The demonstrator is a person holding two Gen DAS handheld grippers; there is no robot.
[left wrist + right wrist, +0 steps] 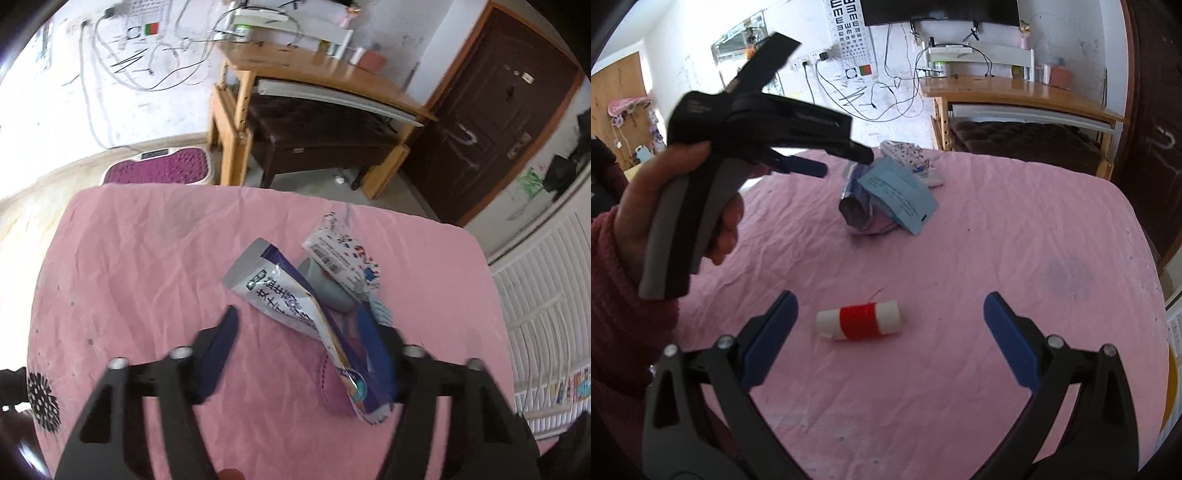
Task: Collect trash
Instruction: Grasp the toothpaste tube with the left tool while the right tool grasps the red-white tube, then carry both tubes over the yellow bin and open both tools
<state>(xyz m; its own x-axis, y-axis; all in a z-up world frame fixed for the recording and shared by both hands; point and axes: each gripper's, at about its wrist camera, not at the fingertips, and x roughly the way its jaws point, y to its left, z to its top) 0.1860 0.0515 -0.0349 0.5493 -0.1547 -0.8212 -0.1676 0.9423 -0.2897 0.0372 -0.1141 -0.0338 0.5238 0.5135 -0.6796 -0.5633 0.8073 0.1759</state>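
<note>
Trash pile (314, 295) by spread left tool (299, 332), red-banded roll (858, 320) between spread right tool (890, 317) fingers

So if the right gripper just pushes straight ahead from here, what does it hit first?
Most likely the red-and-white spool, lying on the pink cloth between the open fingers of the right gripper. The trash pile sits farther back.

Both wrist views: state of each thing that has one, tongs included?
left tongs: open, over the trash pile, gripping nothing visible
right tongs: open, empty, straddling the spool
thread spool: lying on its side on the pink cloth, untouched
snack wrapper: torn open, flattened, on the pile
blue leaflet: loose, atop the pile
grey cup: tipped on its side
</note>
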